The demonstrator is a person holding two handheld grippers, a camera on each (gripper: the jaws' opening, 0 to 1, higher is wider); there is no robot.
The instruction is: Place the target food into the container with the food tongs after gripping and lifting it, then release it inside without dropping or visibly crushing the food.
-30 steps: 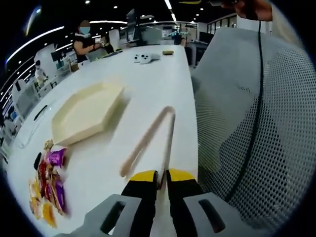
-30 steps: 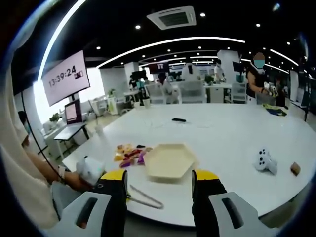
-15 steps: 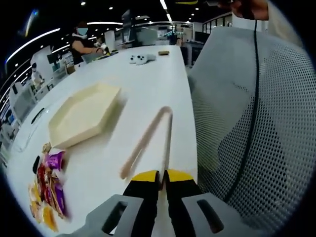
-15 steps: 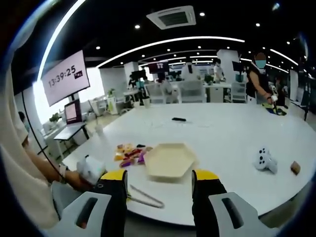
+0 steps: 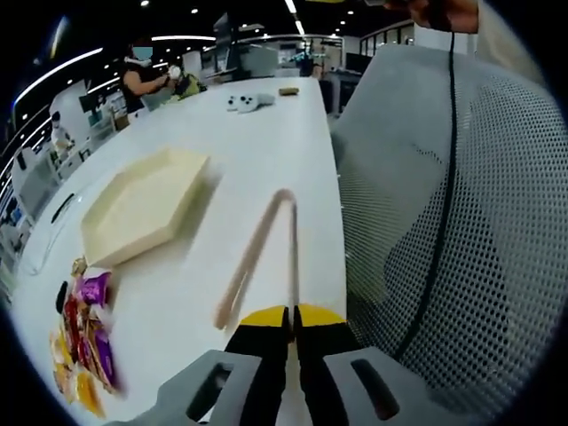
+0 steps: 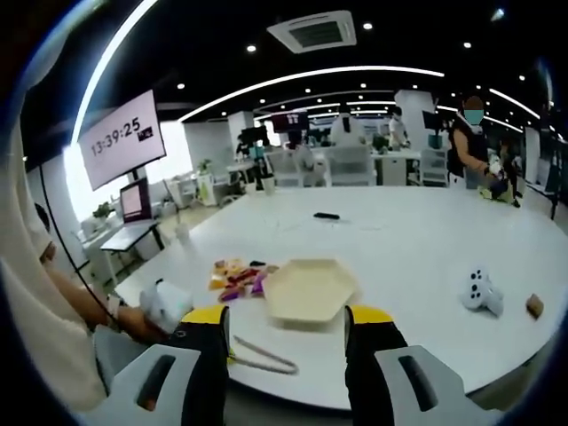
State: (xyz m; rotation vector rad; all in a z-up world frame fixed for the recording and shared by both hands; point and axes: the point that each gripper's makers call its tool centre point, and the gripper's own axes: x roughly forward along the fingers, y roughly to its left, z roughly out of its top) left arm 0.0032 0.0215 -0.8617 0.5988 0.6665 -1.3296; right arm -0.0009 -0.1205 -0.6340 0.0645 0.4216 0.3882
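Note:
Beige food tongs [image 5: 257,253] lie in a V on the white table [image 5: 266,142], hinge pointing away. My left gripper [image 5: 291,318] is shut on the end of the tongs' right arm, yellow tips nearly touching. Several bright snack packets [image 5: 84,328] lie at the lower left, with a cream hexagonal tray [image 5: 138,209] beyond them. In the right gripper view my right gripper [image 6: 288,319] hangs open off the table's near edge, holding nothing. Past it are the tongs [image 6: 262,359], the tray [image 6: 306,288] and the snack packets [image 6: 235,273].
A grey mesh chair back [image 5: 444,222] stands close on the right of the left gripper. A white game controller [image 6: 479,291], a small brown item [image 6: 534,305] and a black object [image 6: 326,216] lie farther out on the table. A person [image 6: 475,146] stands at the far side.
The left gripper's jaws have drawn together onto the tongs' right arm. The right gripper has stayed open and almost still.

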